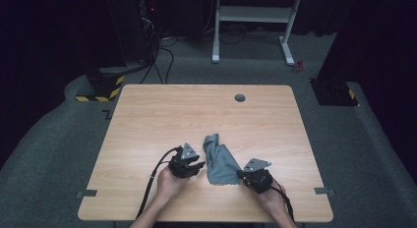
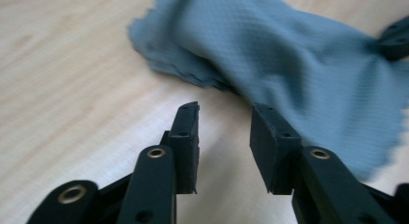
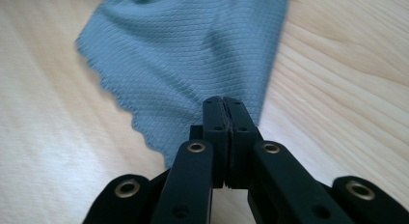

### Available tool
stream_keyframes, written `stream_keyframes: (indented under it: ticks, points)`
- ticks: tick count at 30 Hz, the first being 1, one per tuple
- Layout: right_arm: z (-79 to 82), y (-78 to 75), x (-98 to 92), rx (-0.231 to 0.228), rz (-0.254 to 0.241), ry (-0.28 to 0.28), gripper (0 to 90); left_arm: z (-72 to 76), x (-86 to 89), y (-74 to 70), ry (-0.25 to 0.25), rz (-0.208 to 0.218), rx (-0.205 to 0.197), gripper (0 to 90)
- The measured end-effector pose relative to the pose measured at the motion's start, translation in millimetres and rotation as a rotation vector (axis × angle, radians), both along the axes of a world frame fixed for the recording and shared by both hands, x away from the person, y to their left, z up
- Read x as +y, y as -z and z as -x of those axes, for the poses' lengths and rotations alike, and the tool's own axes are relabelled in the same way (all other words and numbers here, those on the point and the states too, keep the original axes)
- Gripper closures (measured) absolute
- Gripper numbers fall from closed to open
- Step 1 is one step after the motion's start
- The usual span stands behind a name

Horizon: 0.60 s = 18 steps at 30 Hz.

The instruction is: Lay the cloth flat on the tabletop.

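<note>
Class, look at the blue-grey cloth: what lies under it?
The cloth lies crumpled on the bare wooden table, whose grain shows all around it. Its folds cover the wood beneath, so anything under them is hidden. The right gripper pinches its corner.

High view looks down from above; both gripper views sit close — sharing the cloth (image 1: 218,161).

Grey-blue microfibre cloth (image 1: 217,161) with zigzag edge, crumpled lengthwise, flat on bench near front edge, one corner pinched.
</note>
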State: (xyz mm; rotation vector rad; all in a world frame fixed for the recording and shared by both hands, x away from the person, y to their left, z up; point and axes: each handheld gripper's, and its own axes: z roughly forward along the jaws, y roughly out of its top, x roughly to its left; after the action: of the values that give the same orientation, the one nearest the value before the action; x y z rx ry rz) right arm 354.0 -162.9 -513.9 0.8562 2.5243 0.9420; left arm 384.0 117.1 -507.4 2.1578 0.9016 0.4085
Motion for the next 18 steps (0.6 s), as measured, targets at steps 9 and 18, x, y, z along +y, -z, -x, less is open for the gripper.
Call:
stream_keyframes:
  ticks: [9,18]
  points:
    - [0.9,-4.4,-8.3,-0.031,-0.001,0.056,68.7,-28.5,-24.8,-0.2,-0.02,-0.01,-0.001,54.7]
    - [1.2,0.5,7.0,-0.003,-0.009,0.001,74.5,-48.9,-45.3,1.8,-0.017,-0.007,0.045,75.8]
